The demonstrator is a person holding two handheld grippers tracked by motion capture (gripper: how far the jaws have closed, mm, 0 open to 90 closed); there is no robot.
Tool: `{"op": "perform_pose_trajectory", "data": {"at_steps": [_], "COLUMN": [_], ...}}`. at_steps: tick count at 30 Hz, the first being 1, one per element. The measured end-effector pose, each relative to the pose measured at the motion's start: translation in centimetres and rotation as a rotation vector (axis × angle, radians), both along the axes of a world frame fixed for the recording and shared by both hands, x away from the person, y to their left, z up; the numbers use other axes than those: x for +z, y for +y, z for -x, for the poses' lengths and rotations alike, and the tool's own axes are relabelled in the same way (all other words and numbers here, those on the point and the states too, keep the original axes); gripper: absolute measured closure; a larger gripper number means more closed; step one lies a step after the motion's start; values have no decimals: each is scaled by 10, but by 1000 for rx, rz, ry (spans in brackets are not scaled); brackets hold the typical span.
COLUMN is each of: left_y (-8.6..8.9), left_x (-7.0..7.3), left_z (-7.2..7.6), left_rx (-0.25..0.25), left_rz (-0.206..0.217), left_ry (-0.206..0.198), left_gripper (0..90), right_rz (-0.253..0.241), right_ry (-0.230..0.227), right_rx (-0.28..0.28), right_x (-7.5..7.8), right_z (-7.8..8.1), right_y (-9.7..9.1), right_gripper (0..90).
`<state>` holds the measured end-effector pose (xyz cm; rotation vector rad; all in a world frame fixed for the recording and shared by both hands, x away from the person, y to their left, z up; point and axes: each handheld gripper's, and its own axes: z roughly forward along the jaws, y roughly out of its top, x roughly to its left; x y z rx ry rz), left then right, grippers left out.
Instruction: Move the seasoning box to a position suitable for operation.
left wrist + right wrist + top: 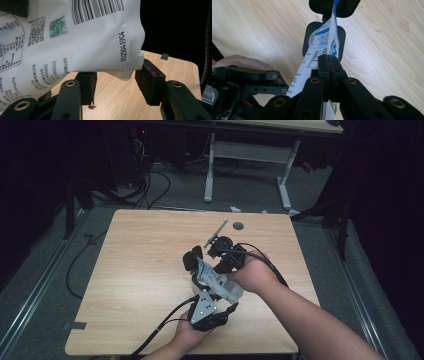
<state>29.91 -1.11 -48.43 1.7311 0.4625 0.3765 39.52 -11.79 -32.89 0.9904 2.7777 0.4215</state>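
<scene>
- Packet [216,281]: a white printed pouch with blue markings, a barcode and a date code, held above the middle of the wooden table [145,270] between the two grippers.
- Right gripper [329,62]: its jaws are clenched on the packet's thin edge, pads pressed together with the film pinched between them; the packet runs away from the camera over a dark rounded stand [323,37] on the tabletop.
- Left gripper [116,82]: its jaws stand apart on either side of the packet's lower corner, which hangs into the gap; whether the pads press on it cannot be told.
- Left hand [192,332]: at the table's near edge, gripper pointing up toward the packet, grey three-cornered plate on top.
- Right hand [252,275]: just right of the packet, cable trailing over the wrist.
- A slim grey rod [216,233] lies beyond the grippers.
</scene>
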Motion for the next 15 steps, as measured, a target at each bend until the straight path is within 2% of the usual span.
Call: {"op": "perform_pose_trajectory", "data": {"at_steps": [15], "left_y": [0], "left_x": [-4], "left_z": [1], "left_rx": [-5], "left_rz": [-4], "left_ry": [9], "left_gripper": [530], "right_rz": [-5], "right_ry": [6], "right_rx": [-2], "right_x": [-1], "right_z": [2], "right_y": [-2], "right_gripper": [899]}}
